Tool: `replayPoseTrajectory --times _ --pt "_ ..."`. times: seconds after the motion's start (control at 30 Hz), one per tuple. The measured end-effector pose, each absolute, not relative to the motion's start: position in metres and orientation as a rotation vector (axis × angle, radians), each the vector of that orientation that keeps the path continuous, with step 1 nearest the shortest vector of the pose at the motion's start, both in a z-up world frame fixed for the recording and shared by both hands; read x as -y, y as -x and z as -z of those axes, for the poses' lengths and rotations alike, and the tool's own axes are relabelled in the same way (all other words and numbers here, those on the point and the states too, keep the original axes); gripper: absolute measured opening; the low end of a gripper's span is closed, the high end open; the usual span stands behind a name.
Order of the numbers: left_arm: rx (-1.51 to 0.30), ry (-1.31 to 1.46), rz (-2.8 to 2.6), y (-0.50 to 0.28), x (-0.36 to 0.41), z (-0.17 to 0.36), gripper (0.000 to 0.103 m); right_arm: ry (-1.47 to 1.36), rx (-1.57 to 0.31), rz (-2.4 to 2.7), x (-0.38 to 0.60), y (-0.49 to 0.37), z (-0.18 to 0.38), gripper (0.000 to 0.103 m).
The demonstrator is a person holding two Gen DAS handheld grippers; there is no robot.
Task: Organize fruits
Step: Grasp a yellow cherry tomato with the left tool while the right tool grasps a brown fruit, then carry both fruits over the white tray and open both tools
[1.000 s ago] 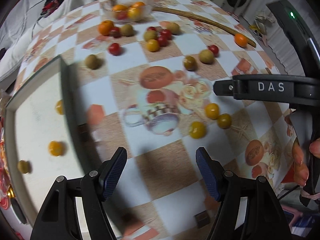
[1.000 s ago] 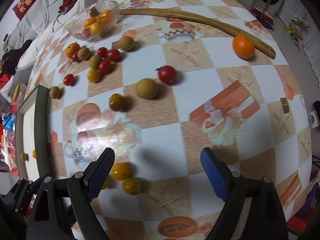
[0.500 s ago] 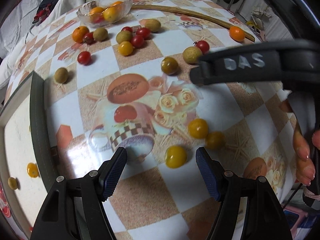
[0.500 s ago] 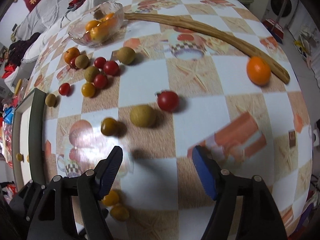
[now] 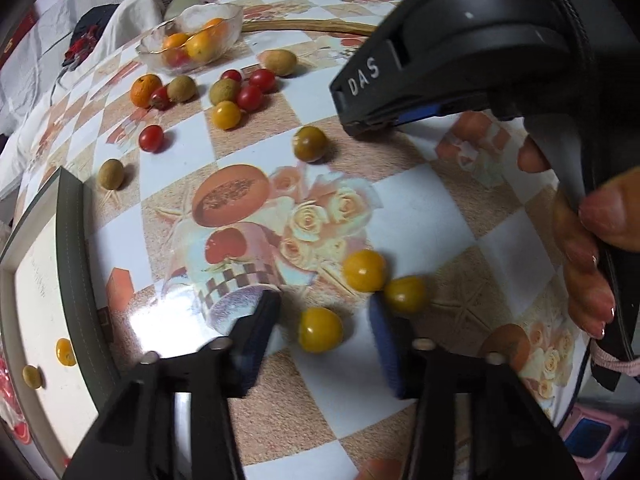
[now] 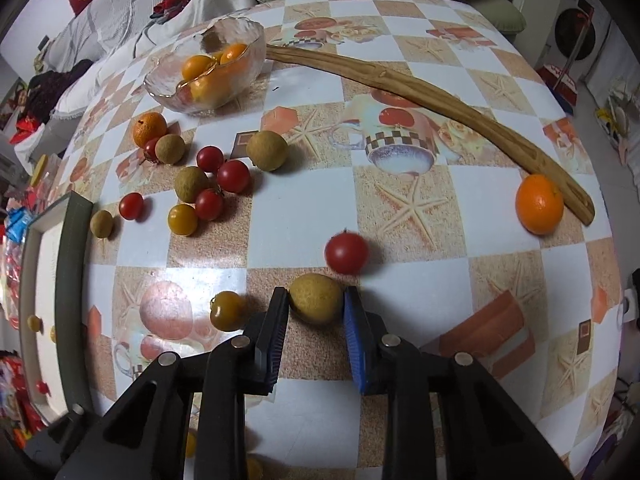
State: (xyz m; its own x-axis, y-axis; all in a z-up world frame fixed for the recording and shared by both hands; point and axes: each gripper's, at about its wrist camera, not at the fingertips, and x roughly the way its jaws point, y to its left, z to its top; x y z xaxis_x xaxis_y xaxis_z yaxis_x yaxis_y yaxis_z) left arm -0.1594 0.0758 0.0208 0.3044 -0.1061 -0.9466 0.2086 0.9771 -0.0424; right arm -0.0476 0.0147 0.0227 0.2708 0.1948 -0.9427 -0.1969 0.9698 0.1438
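Observation:
A yellow cherry tomato [image 5: 320, 329] lies on the patterned tablecloth between the fingers of my left gripper [image 5: 322, 334]. The jaws are closing, with a small gap left on each side of the tomato. Two more yellow tomatoes [image 5: 364, 270] sit just beyond it. In the right wrist view my right gripper [image 6: 316, 320] is closing on a tan longan [image 6: 316, 298], and both pads touch its sides. A red cherry tomato [image 6: 346, 252] lies right behind the longan. The right gripper's black body [image 5: 460, 48] fills the upper right of the left wrist view.
A grey-rimmed tray [image 5: 76, 264] at the left holds two yellow tomatoes [image 5: 65, 352]. A glass bowl [image 6: 208, 76] with orange fruit stands at the back, with several loose tomatoes and longans before it. A curved wooden stick [image 6: 440, 96] and an orange [image 6: 538, 210] lie to the right.
Both grippers moved forward over the table and their jaws narrowed. The left now brackets the yellow tomato, and the right has come onto the longan.

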Motion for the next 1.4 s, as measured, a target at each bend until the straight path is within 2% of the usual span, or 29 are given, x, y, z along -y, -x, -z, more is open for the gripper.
replayPoseTrajectory --times 0.1,0.4,0.73,1.03,1.4 --pt "-1.253 -0.048 0.220 0.161 -0.080 -0.023 0.023 -0.040 -1.279 -0.260 -0.006 0.053 -0.024 0.030" --pt "-1.304 0.117 0.258 0.156 -0.110 -0.021 0.023 -0.114 -1.316 -0.237 0.019 0.083 -0.027 0.030" --pt "-1.302 0.138 0.285 0.160 -0.118 -0.032 0.023 -0.143 -1.333 -0.233 0.021 0.099 -0.034 0.030" --pt "-1.254 0.164 0.251 0.163 -0.151 -0.052 0.023 -0.099 -1.325 -0.297 -0.017 0.098 -0.045 0.030" --pt "-1.213 0.216 0.090 0.194 -0.234 -0.065 0.023 -0.017 -1.318 -0.431 -0.101 0.102 -0.056 0.030"
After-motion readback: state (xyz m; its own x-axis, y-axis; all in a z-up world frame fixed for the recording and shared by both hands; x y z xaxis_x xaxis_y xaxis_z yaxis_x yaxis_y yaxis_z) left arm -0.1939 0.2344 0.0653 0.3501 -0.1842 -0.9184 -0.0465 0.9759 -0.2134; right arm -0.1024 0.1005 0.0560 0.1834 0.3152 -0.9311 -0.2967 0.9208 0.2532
